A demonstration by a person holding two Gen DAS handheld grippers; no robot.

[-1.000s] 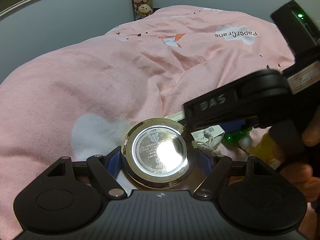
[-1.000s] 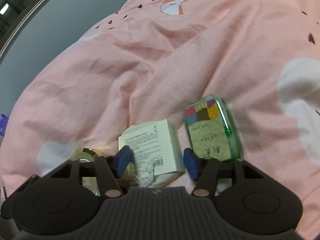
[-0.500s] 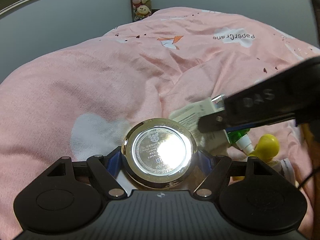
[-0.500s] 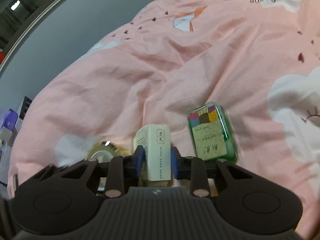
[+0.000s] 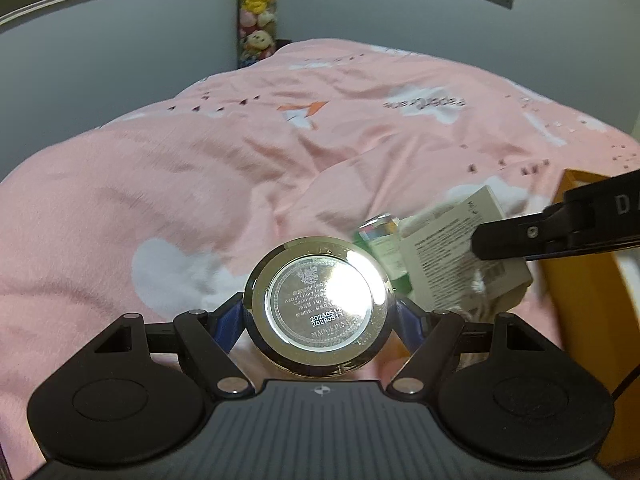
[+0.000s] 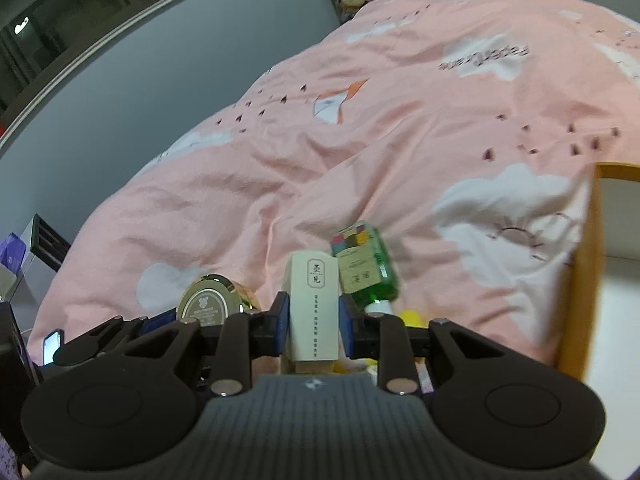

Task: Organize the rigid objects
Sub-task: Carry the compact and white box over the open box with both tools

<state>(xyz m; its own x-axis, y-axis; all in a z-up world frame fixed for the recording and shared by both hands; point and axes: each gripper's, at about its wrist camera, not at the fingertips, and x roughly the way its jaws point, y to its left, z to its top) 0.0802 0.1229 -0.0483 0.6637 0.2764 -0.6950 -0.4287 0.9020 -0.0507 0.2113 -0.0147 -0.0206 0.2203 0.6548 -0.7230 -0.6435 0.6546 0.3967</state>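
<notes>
My left gripper [image 5: 320, 316] is shut on a round gold-rimmed compact [image 5: 320, 304], its blue pads pressing both sides; the shiny engraved face looks at the camera. The same compact [image 6: 206, 306] shows at the lower left of the right wrist view. My right gripper [image 6: 313, 320] is shut on a tall white box [image 6: 314, 304] with printed text, held upright above the pink duvet [image 6: 360, 140]. In the left wrist view that white box [image 5: 448, 256] hangs at the right under a black finger [image 5: 520, 236]. A green bottle [image 6: 366, 272] lies on the duvet just beyond it.
An orange-walled container [image 6: 580, 280] with a pale inside stands at the right; its wall [image 5: 576, 280] also shows in the left wrist view. A yellow object [image 6: 408, 316] lies partly hidden under the right gripper. Grey walls and stacked plush toys [image 5: 258, 12] are behind the bed.
The right gripper closed on the white box, turned it on edge and lifted it up and to the right. The left gripper rose a little with the compact. The orange container came into view.
</notes>
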